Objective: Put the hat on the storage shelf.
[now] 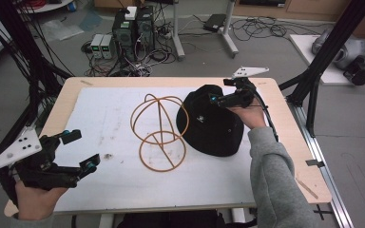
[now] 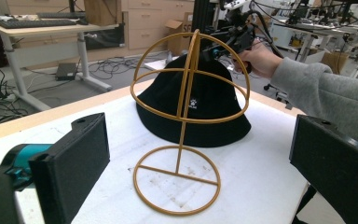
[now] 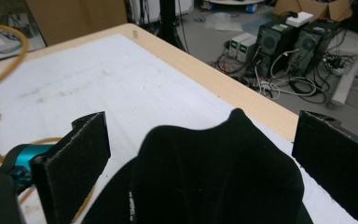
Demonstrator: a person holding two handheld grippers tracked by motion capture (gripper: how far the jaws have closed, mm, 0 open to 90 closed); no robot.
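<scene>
A black bucket hat (image 1: 209,128) lies on the white mat, right of centre. Touching its left side stands a golden wire hat stand (image 1: 159,130) with a round base and a dome-shaped cage. My right gripper (image 1: 220,90) hovers open over the hat's far crown. In the right gripper view the hat's crown (image 3: 214,172) bulges up between the wide-apart jaws without touching either. My left gripper (image 1: 81,149) stands open near the front left of the table, holding nothing. Seen from the left gripper, the stand (image 2: 186,116) is in front of the hat (image 2: 209,107), and the right gripper (image 2: 223,44) is above it.
The white mat (image 1: 109,118) covers most of the wooden table (image 1: 285,142). Computers (image 1: 133,28) and tangled cables sit on the floor beyond the far edge. Black frame posts (image 1: 323,57) rise at both sides of the table.
</scene>
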